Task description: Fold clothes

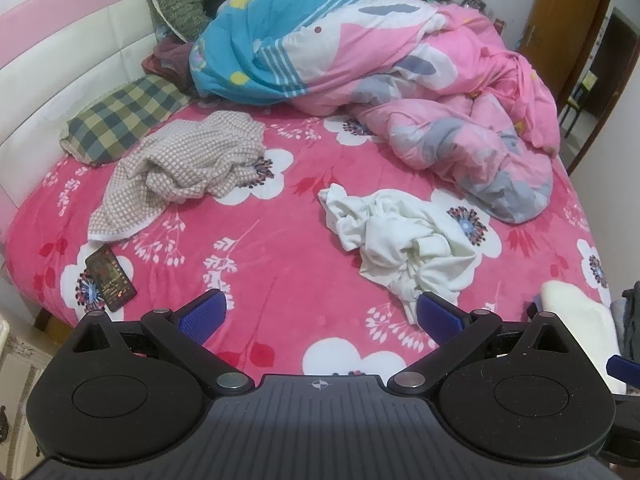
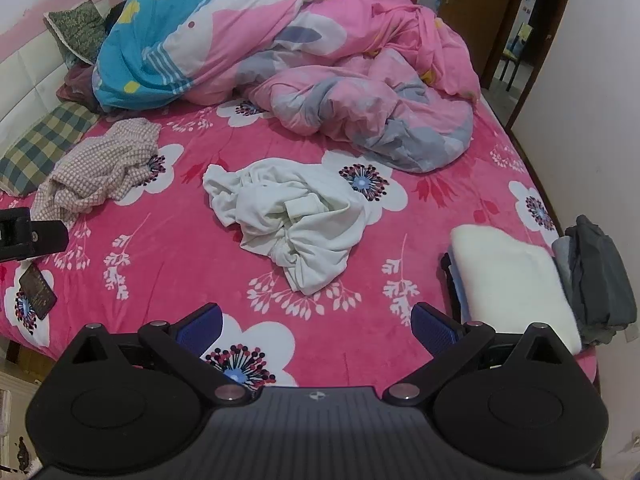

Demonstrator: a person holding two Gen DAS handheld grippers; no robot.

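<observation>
A white garment point(image 2: 294, 216) lies in a crumpled heap near the middle of the bed point(image 2: 168, 256), a bit toward the near edge. It is all bunched up, with twists and folds, and nothing is touching it. A checked garment point(image 1: 188, 164) lies in another messy heap closer to the left side of the bed, well apart from the white one.

The left gripper point(image 1: 320, 316) hangs over the near edge of the bed. Its jaws are wide apart and hold nothing. The right gripper point(image 2: 316, 320) hangs over the near edge too, with its jaws just as wide and also holding nothing. The white garment is just past both of them.

At the near right corner of the bed sits a folded cream cloth point(image 2: 508, 276), on top of other folded things. Just beside it, at the right edge, is a grey pile of clothes point(image 2: 600, 276). A dark phone point(image 1: 111, 280) lies flat near the near left corner.

At the far side, a big pink and blue quilt point(image 2: 304, 60) is heaped up. A checked pillow point(image 1: 120, 120) and a green pillow point(image 1: 176, 4) lean by the padded headboard point(image 1: 60, 52) on the left.
</observation>
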